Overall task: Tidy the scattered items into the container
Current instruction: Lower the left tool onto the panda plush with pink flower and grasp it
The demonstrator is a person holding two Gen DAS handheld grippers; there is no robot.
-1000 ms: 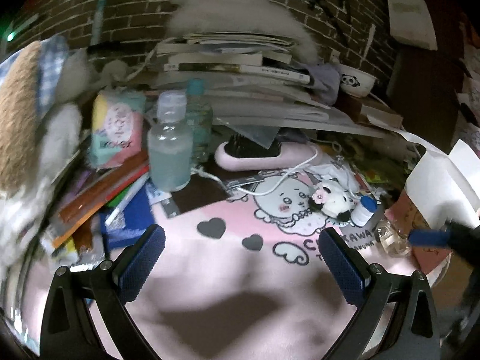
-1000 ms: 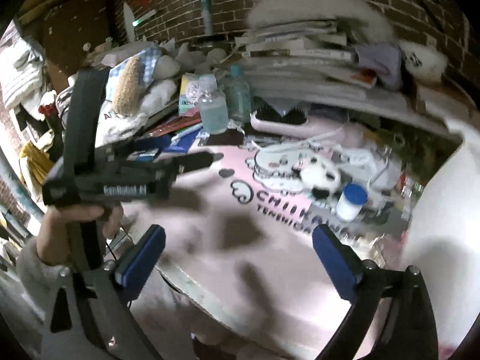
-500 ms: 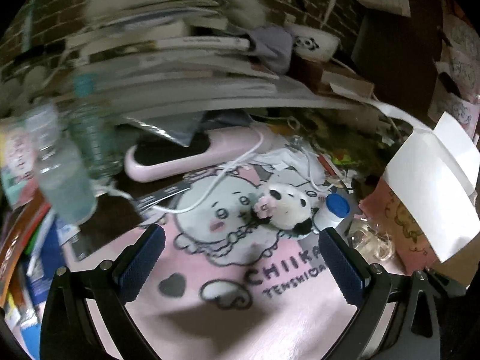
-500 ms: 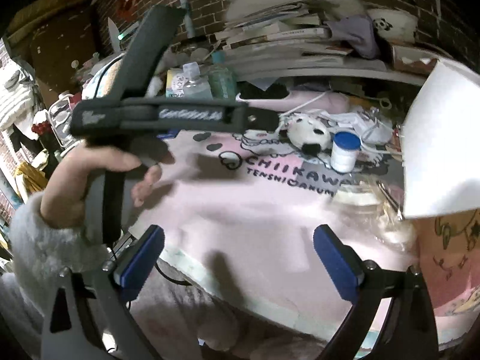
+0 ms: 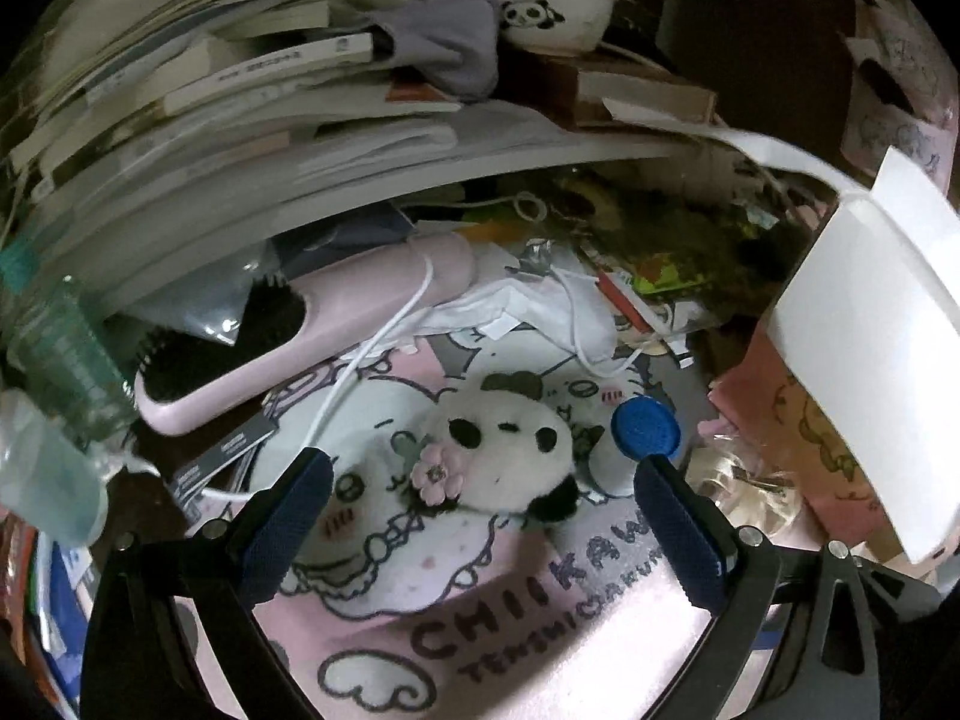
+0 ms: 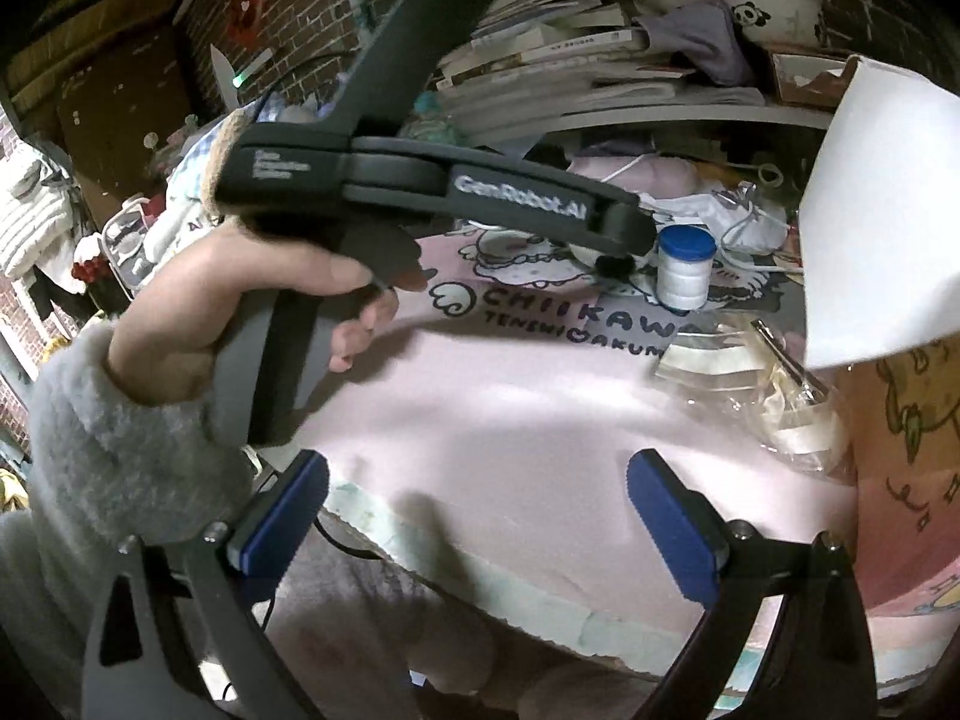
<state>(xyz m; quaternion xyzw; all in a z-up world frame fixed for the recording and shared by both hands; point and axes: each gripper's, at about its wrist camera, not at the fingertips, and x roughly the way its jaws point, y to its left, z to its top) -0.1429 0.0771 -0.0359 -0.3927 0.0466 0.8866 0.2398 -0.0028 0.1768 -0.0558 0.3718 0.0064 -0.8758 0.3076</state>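
A black-and-white panda plush point(image 5: 510, 450) with a pink flower lies on the pink cartoon mat point(image 5: 540, 630). A white jar with a blue lid point(image 5: 645, 429) stands just to its right. My left gripper point(image 5: 480, 471) is open, its blue pads on either side of the plush and slightly nearer the camera. A pink cartoon bag point(image 5: 798, 450) with a white flap point(image 5: 870, 324) stands at the right. The right gripper point(image 6: 477, 480) hangs open and empty over the mat's front edge. From there a hand point(image 6: 258, 300) holds the left tool, which hides most of the plush; the jar point(image 6: 684, 270) shows.
Stacked books point(image 5: 240, 90) overhang the back, with a panda bowl point(image 5: 552, 12) on top. A pink hairbrush point(image 5: 312, 336), white cable point(image 5: 384, 336) and bottles point(image 5: 66, 360) crowd the left. A crinkled clear packet point(image 6: 768, 384) lies beside the bag point(image 6: 900, 420).
My left gripper has swung right and forward, from the bottles to the panda plush, which now lies between its pads. The right gripper has turned slightly; both stay open.
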